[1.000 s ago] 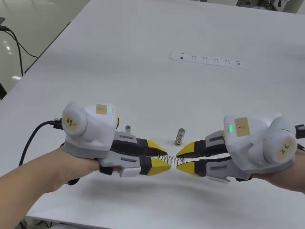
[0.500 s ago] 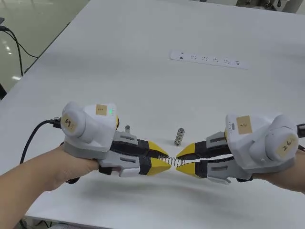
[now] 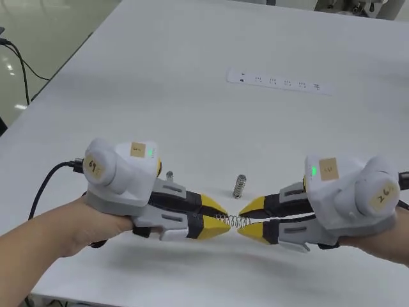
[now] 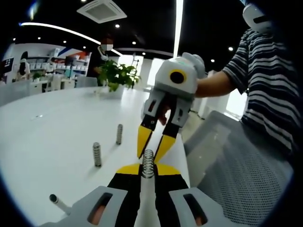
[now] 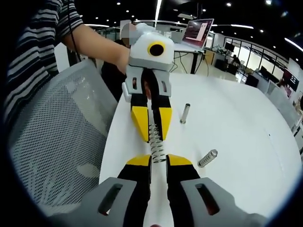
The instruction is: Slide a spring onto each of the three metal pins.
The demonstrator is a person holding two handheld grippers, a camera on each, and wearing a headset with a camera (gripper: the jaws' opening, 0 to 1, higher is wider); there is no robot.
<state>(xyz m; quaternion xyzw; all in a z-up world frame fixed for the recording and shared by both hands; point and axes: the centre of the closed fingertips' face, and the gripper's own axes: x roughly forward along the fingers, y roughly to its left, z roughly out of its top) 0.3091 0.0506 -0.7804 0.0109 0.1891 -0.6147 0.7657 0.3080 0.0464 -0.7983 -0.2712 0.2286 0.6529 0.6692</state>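
A small steel spring (image 3: 234, 221) hangs level between my two grippers, just above the white table (image 3: 192, 115). My left gripper (image 3: 222, 219) is shut on its left end, and my right gripper (image 3: 245, 221) is shut on the right end, tip to tip with the left. In the left gripper view the spring (image 4: 148, 163) stands up from my own jaws into the right gripper (image 4: 151, 150). In the right gripper view the spring (image 5: 156, 142) runs from my right gripper (image 5: 159, 161) to the left gripper (image 5: 151, 124). A spring-covered pin (image 3: 239, 185) and a bare pin (image 3: 170, 176) stand behind.
Two pins wearing springs (image 4: 97, 154) (image 4: 119, 134) and one bare pin (image 4: 55, 200) stand on the table in the left gripper view. A white power strip (image 3: 279, 82) lies farther back. A black cable (image 3: 46, 185) trails from the left gripper. A mesh chair (image 5: 52, 142) sits below the table edge.
The two grippers have drawn a little closer together, so less of the spring shows between their tips. The pins have not moved.
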